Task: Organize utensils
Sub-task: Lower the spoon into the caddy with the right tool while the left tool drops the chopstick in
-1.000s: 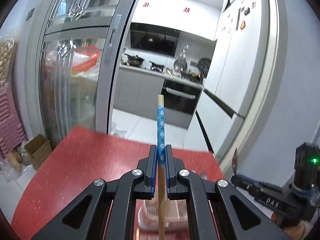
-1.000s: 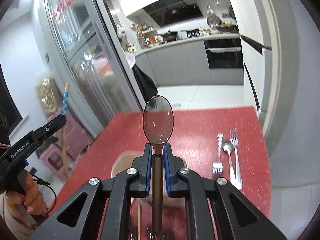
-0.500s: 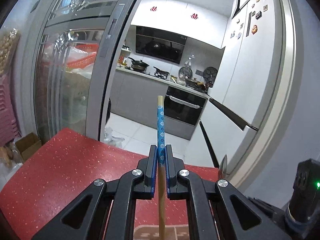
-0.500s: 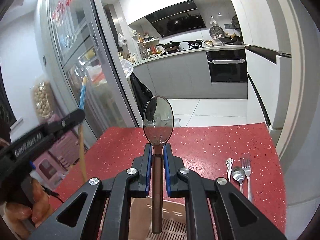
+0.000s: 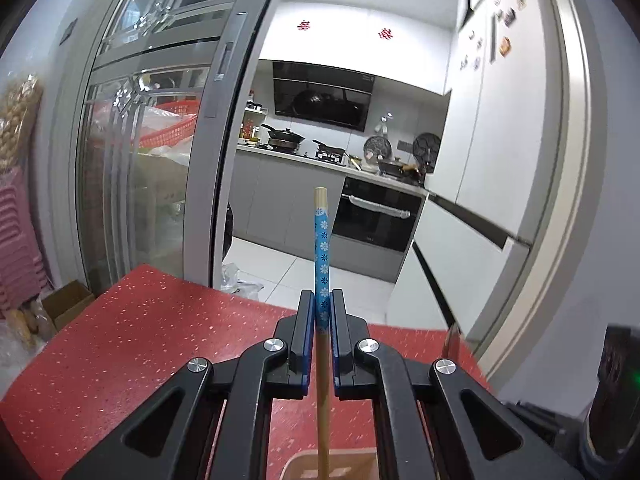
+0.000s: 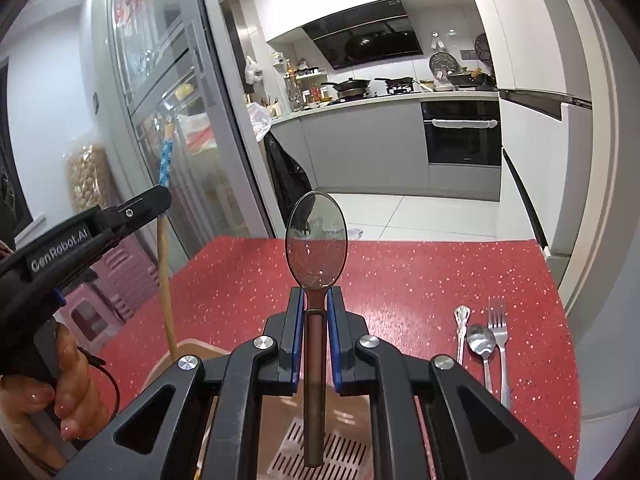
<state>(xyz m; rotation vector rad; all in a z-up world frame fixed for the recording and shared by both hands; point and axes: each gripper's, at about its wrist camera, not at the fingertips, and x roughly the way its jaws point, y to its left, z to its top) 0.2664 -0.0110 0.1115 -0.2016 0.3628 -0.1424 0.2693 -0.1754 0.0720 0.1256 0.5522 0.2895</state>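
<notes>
Both grippers carry a utensil above the holder, ready to drop it in.

The red speckled bench [image 6: 420, 280] carries a tan plastic utensil holder with a slotted drain floor [image 6: 320, 446], low in both views and mostly hidden behind the black linkages, so its compartments cannot be told apart. The left gripper [image 5: 322, 312] is clamped on a wooden chopstick with a blue flowered top [image 5: 322, 248], held upright with its lower end over the holder. The right gripper [image 6: 316, 304] pinches the neck of a dark-handled spoon with a shiny oval bowl [image 6: 316, 240], its handle hanging over the slots. I judge this the insertion step; next, lower each and release. Two silver forks and a small silver spoon [image 6: 482, 340] lie at the right, near the bench edge.
</notes>
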